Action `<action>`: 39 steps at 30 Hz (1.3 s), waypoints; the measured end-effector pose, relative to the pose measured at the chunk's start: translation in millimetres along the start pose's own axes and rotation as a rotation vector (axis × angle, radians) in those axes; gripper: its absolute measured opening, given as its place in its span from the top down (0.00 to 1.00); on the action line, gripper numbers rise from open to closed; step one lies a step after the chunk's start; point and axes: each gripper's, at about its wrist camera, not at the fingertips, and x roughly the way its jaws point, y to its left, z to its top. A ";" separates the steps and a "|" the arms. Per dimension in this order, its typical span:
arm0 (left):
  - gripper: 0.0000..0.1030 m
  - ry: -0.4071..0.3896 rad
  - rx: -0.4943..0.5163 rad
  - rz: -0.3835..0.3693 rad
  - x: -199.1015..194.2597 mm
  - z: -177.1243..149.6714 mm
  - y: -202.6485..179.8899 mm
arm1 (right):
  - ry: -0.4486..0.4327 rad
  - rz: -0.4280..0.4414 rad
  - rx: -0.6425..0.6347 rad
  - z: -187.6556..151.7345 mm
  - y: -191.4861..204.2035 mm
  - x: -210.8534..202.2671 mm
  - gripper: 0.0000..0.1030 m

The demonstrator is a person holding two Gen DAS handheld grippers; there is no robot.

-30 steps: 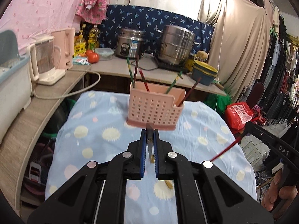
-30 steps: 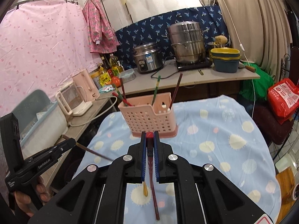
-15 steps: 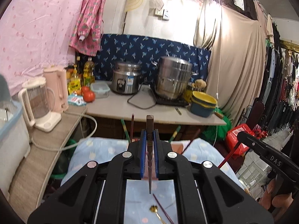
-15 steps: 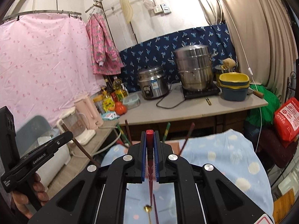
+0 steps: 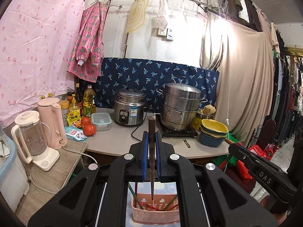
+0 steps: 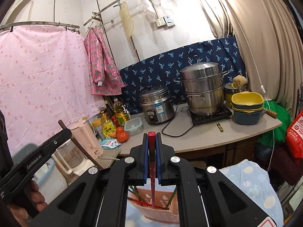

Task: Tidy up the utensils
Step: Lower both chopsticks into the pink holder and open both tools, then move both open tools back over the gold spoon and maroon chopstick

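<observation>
My left gripper is shut on a dark brown chopstick held upright, tip pointing down over the pink perforated utensil basket. My right gripper is shut on a red chopstick, also upright, its tip down inside the same pink basket. The basket holds several green and red chopsticks leaning inside. The right gripper shows at the right of the left wrist view; the left gripper shows at the left of the right wrist view.
The basket stands on a blue dotted tablecloth. Behind is a counter with a rice cooker, steamer pot, stacked bowls, blender, pink kettle, oil bottles and tomatoes.
Both grippers have risen and tilted up with their chopsticks. The basket has dropped to the bottom of both views, with the chopstick tips now over it.
</observation>
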 end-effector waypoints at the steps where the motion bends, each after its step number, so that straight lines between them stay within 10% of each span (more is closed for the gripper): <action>1: 0.93 0.005 0.000 0.007 5.9 -1.5 1.3 | 0.003 -0.003 0.003 -2.6 -0.6 8.0 0.93; 17: 0.93 0.186 -0.054 0.047 62.3 -76.0 34.2 | 0.195 -0.038 0.008 -86.3 -16.1 71.9 0.93; 19: 0.72 0.176 -0.066 0.061 60.7 -79.4 35.5 | 0.178 -0.075 -0.009 -88.3 -15.8 67.5 0.82; 21: 0.42 0.162 -0.066 0.096 55.2 -82.7 35.2 | 0.147 -0.095 -0.014 -89.0 -16.4 59.2 0.45; 39: 0.42 0.260 -0.100 0.114 13.1 -131.3 38.7 | 0.227 -0.086 -0.021 -139.6 -22.2 -3.6 0.43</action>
